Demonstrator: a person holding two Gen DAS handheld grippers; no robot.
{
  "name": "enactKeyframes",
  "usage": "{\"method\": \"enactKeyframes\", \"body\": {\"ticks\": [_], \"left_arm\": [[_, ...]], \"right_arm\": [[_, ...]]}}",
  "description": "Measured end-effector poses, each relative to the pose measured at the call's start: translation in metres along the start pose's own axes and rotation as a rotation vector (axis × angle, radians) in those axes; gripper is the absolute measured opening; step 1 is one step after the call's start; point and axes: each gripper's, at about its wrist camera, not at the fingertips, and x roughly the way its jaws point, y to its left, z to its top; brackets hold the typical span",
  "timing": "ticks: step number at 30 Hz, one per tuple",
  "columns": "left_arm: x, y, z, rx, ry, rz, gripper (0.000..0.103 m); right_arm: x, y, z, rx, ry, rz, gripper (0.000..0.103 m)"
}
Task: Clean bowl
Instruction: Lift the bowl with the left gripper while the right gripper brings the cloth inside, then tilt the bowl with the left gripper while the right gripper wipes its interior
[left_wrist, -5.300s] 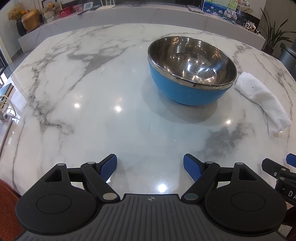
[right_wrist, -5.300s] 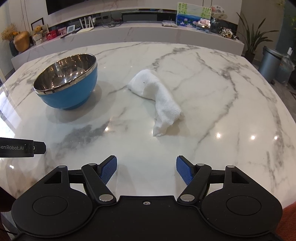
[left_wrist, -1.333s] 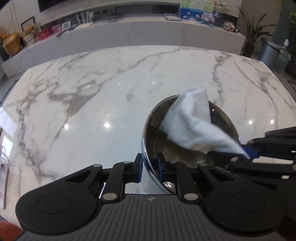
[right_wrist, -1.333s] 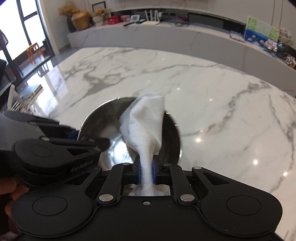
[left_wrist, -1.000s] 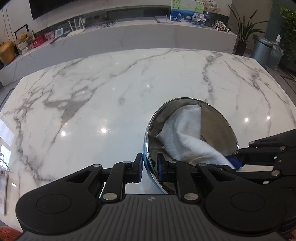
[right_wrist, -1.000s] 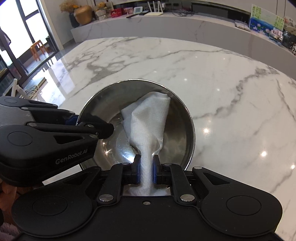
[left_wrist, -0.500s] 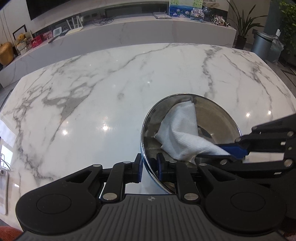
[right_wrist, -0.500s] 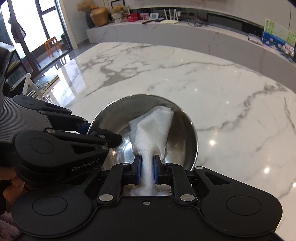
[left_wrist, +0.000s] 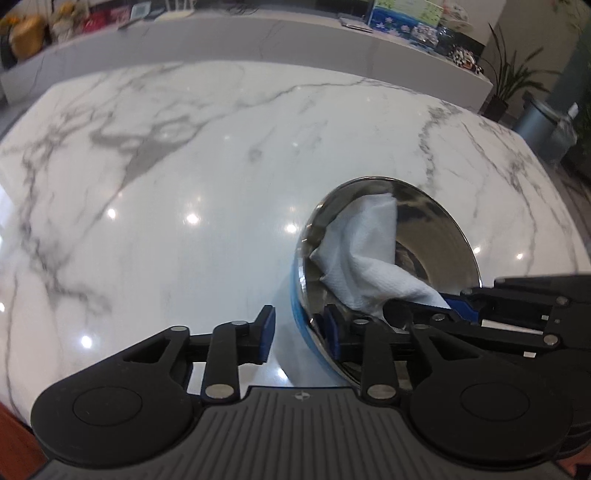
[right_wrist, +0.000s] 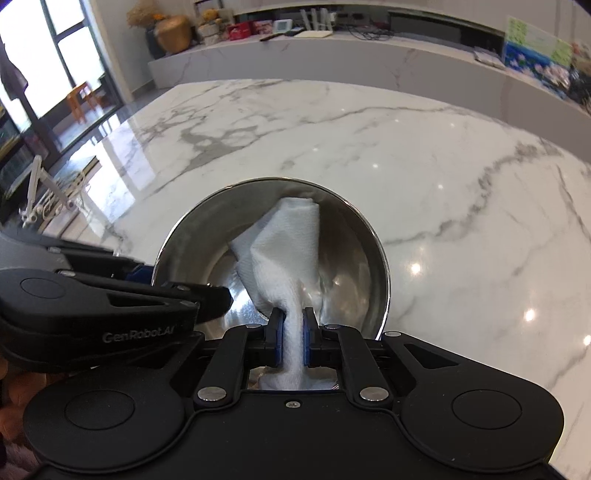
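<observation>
Wiping is the step in hand: the right gripper pinches a white cloth whose free end lies against the inside wall of the bowl. The left gripper straddles the near rim, jaws parted around it (not pinching). The bowl, shiny steel inside and blue outside, sits toward the table's near right edge. Next, I judge, sweep the cloth around while bracing the rim.

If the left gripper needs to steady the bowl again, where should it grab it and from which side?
Judging by its pose, the near rim of the bowl: the left gripper is open with the thin steel edge between its pads. Come from the near-left side; the right gripper with the cloth occupies the interior.
</observation>
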Motion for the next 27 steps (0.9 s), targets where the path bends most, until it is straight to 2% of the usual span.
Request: {"method": "enactKeyframes", "body": {"ticks": [3,5,17,22,26,27], "left_arm": [[0.0,-0.004,0.0,0.015,-0.001,-0.015,0.027],[0.0,-0.011,0.0,0.046,-0.003,-0.01,0.016],[-0.004,-0.042,-0.002,0.248,-0.059,0.069,0.015],[-0.004,-0.044,0.002,0.264,-0.059,0.067,0.014],[-0.003,-0.048,0.004,0.29,-0.064,0.078,0.014],[-0.003,-0.049,0.005,0.301,-0.066,0.084,0.013]], "right_arm": [[-0.002,-0.002,-0.007,0.023,-0.007,-0.005,0.008],[-0.004,-0.002,-0.01,0.009,-0.009,-0.007,0.008],[-0.017,-0.002,-0.01,-0.111,-0.051,0.025,0.01],[-0.011,-0.001,-0.011,-0.122,-0.015,0.087,0.01],[-0.008,0.004,-0.013,-0.147,0.005,0.092,0.01],[-0.008,0.006,-0.014,-0.168,0.004,0.071,0.009]]}}
